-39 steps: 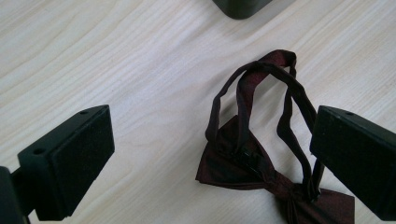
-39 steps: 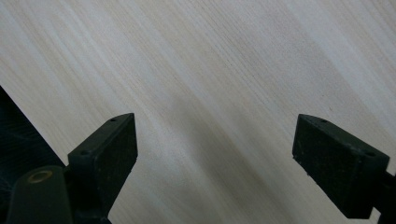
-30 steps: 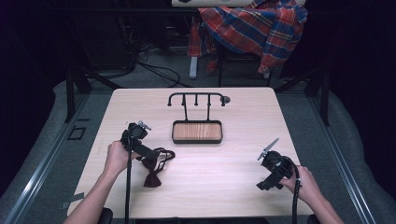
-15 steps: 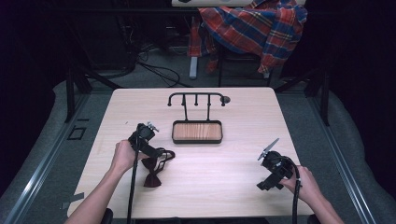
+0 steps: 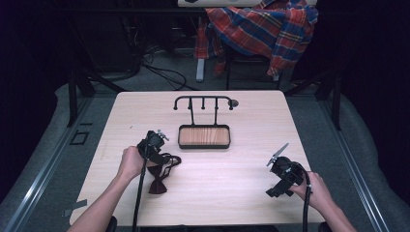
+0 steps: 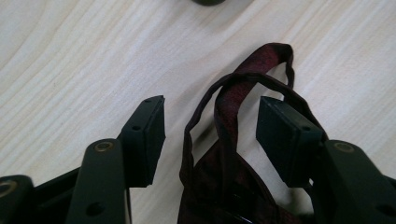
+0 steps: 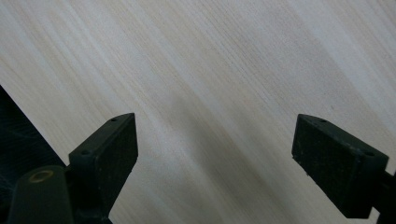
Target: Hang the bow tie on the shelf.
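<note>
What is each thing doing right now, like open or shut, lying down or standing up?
Left gripper: jaws open, either side of the strap loop.
Right gripper: jaws open, nothing between them.
Bow tie: lying flat on the table, strap loop not yet gripped.
Hook stand: upright, nothing hanging on it.
Stand's tray: empty.

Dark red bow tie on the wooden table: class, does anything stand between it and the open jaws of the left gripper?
Nothing visible does. The left gripper has its jaws open on either side of the dark red bow tie's strap loop, which lies on the pale wooden table, with only bare gaps between.
</note>
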Demonstrator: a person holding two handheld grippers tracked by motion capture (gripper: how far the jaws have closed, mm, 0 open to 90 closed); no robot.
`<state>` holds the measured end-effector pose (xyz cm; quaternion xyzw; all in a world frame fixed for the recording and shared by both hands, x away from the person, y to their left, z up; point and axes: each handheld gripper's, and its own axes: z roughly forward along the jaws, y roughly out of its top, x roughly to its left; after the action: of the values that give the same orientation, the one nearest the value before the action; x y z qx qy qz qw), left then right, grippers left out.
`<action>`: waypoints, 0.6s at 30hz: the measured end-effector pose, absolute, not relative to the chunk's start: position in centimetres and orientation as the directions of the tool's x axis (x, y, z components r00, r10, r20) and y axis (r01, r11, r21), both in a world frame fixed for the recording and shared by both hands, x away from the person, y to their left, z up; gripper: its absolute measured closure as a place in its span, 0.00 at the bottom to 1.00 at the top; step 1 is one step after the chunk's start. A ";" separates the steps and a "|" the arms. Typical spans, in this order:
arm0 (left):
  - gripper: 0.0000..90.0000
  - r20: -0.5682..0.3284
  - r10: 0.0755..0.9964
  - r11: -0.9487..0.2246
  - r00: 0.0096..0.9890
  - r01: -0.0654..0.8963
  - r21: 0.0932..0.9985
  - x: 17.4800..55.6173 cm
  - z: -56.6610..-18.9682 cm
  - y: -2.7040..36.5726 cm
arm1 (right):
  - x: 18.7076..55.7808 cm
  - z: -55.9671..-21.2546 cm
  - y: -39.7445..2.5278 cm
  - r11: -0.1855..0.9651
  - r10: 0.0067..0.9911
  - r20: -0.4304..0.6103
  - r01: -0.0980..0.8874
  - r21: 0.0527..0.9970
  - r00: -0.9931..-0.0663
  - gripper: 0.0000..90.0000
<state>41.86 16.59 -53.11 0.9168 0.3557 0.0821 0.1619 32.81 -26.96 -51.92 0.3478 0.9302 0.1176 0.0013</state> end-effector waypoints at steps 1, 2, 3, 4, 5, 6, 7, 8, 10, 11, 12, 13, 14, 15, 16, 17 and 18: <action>0.50 0.039 0.681 -0.695 0.731 0.629 0.347 41.9 -53.2 16.4 | 32.8 -51.9 -27.0 0.730 0.648 0.080 0.647 0.219 -0.758 0.16; 0.50 0.039 0.682 -0.695 0.730 0.631 0.345 42.0 -53.4 16.3 | 32.8 -51.9 -27.0 0.730 0.648 0.080 0.647 0.219 -0.758 0.16; 0.50 0.039 0.679 -0.699 0.733 0.630 0.337 42.0 -53.4 16.2 | 32.8 -51.9 -27.0 0.731 0.647 0.079 0.647 0.219 -0.758 0.16; 0.54 0.042 0.678 -0.701 0.734 0.628 0.337 42.0 -53.5 16.1 | 32.8 -51.9 -27.0 0.732 0.646 0.079 0.646 0.218 -0.759 0.16; 0.55 0.044 0.674 -0.706 0.737 0.625 0.333 42.0 -53.6 16.0 | 32.8 -51.9 -27.0 0.732 0.646 0.079 0.646 0.217 -0.759 0.16; 0.57 0.044 0.674 -0.706 0.737 0.625 0.333 42.0 -53.6 16.0 | 32.8 -51.9 -27.0 0.732 0.646 0.079 0.646 0.217 -0.759 0.16; 0.57 0.047 0.672 -0.710 0.739 0.624 0.327 41.9 -53.6 15.9 | 32.8 -51.9 -27.0 0.731 0.647 0.083 0.647 0.218 -0.758 0.16; 0.60 0.056 0.668 -0.716 0.742 0.620 0.322 41.8 -53.7 15.9 | 32.8 -52.0 -27.0 0.727 0.649 0.085 0.650 0.223 -0.756 0.16; 0.66 0.064 0.663 -0.723 0.746 0.616 0.313 41.7 -53.8 15.8 | 32.8 -52.0 -27.0 0.728 0.648 0.083 0.648 0.222 -0.757 0.16; 0.68 0.065 0.664 -0.723 0.745 0.618 0.309 41.7 -53.8 15.8 | 32.8 -51.9 -27.0 0.733 0.645 0.080 0.645 0.215 -0.760 0.16; 0.70 0.065 0.664 -0.723 0.745 0.618 0.309 41.7 -53.8 15.8 | 32.8 -51.9 -27.0 0.733 0.645 0.080 0.645 0.215 -0.760 0.16; 0.73 0.067 0.661 -0.725 0.747 0.613 0.313 41.6 -53.8 15.8 | 32.8 -51.9 -27.0 0.735 0.644 0.078 0.644 0.214 -0.761 0.16; 0.75 0.069 0.658 -0.729 0.750 0.610 0.312 41.6 -53.8 15.8 | 32.8 -51.9 -27.0 0.734 0.644 0.078 0.644 0.214 -0.761 0.16; 0.77 0.069 0.658 -0.729 0.750 0.610 0.312 41.6 -53.8 15.8 | 32.8 -51.9 -27.0 0.734 0.644 0.078 0.644 0.214 -0.761 0.16; 0.79 0.066 0.660 -0.724 0.748 0.611 0.320 41.6 -53.7 15.9 | 32.8 -51.8 -27.0 0.739 0.641 0.076 0.640 0.211 -0.764 0.16; 0.81 0.066 0.660 -0.724 0.748 0.611 0.320 41.6 -53.7 15.9 | 32.8 -51.8 -27.0 0.739 0.641 0.076 0.640 0.211 -0.764 0.16; 0.83 0.064 0.660 -0.723 0.749 0.609 0.327 41.6 -53.7 15.9 | 32.7 -52.0 -27.0 0.723 0.652 0.084 0.651 0.231 -0.753 0.16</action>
<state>41.59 15.92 -53.67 0.9239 0.3434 0.0882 0.1440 32.68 -27.01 -51.98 0.3512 0.9281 0.1238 0.0017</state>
